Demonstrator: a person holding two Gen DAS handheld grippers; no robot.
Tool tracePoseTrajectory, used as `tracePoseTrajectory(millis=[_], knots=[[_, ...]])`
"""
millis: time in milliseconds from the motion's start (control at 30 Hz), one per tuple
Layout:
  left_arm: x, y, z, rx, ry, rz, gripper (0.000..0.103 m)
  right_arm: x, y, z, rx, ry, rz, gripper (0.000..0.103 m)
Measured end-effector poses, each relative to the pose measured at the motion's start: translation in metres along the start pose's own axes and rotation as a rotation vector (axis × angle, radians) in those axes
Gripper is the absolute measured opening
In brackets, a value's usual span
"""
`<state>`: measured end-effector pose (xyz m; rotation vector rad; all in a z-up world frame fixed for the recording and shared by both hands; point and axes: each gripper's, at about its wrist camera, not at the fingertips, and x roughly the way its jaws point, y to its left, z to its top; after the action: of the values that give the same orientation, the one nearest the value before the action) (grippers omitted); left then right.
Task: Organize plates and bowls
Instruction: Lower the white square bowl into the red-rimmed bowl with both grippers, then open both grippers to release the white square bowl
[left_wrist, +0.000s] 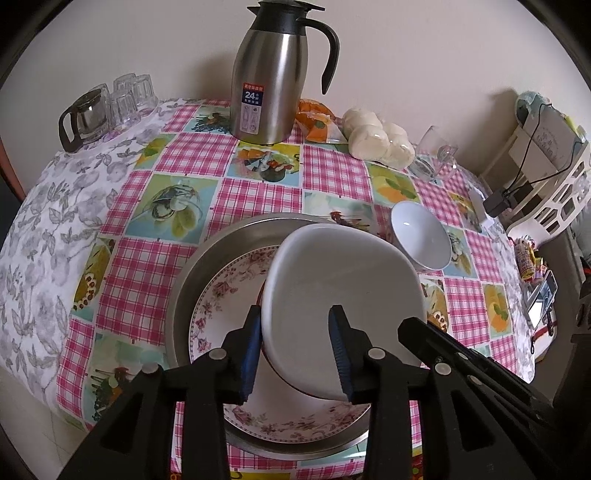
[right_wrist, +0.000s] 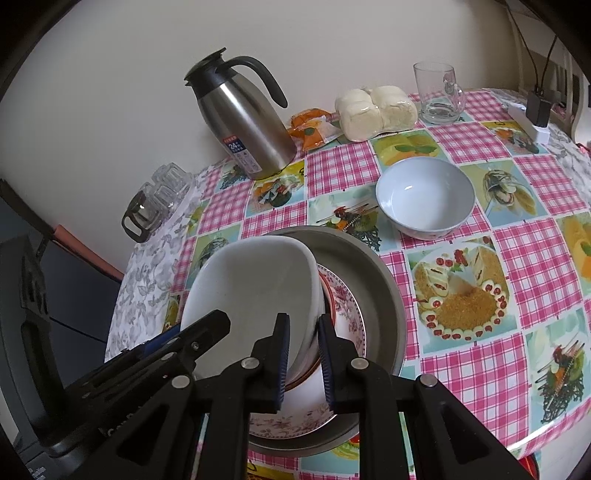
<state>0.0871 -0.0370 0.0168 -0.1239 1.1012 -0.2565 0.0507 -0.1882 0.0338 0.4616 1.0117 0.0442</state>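
Note:
A white square dish (left_wrist: 343, 295) is held tilted above a floral plate (left_wrist: 229, 291), which lies in a round metal tray (left_wrist: 207, 254). My left gripper (left_wrist: 295, 354) straddles the dish's near left rim, one finger under and one over it. My right gripper (right_wrist: 303, 362) is closed on the same dish (right_wrist: 255, 284) at its right rim, above the floral plate (right_wrist: 347, 306) and tray (right_wrist: 373, 266). A light blue bowl (left_wrist: 421, 236) stands upright on the table right of the tray; it also shows in the right wrist view (right_wrist: 424, 195).
A steel thermos jug (left_wrist: 269, 77) stands at the back by the wall. Bagged buns (left_wrist: 380, 138), an orange packet (left_wrist: 317, 120), a glass mug (right_wrist: 437, 92) and a cluster of glasses (left_wrist: 125, 98) line the table's far side. A white rack (left_wrist: 554, 192) stands at right.

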Motion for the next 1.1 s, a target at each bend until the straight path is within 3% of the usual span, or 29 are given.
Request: tracePoseTrajectory(millis=[300,600,667,733,867,1033,1100], knots=[[0.001,0.002,0.0,-0.013,0.003,0.002,0.04,-0.002,0.0,0.0,0.001,-0.003,0.002,0.018],[-0.003,0.009,0.002,-0.054,-0.018,0.019,0.057,-0.019,-0.004,0.006,0.01,-0.063,-0.017,0.018],[-0.004,0.011,0.003,-0.063,-0.022,0.025,0.057,-0.02,-0.004,0.007,0.007,-0.07,-0.031,0.038],[-0.004,0.013,0.003,-0.072,-0.026,0.04,0.06,-0.021,-0.005,0.007,0.006,-0.079,-0.048,0.051],[-0.01,0.019,0.004,-0.093,-0.06,0.082,0.07,-0.025,-0.003,0.008,-0.014,-0.106,-0.062,0.067],[-0.015,0.031,0.006,-0.147,-0.099,0.122,0.074,-0.029,0.0,0.007,-0.048,-0.129,-0.074,0.081],[-0.017,0.036,0.007,-0.174,-0.111,0.133,0.081,-0.03,0.0,0.007,-0.058,-0.137,-0.076,0.085]])
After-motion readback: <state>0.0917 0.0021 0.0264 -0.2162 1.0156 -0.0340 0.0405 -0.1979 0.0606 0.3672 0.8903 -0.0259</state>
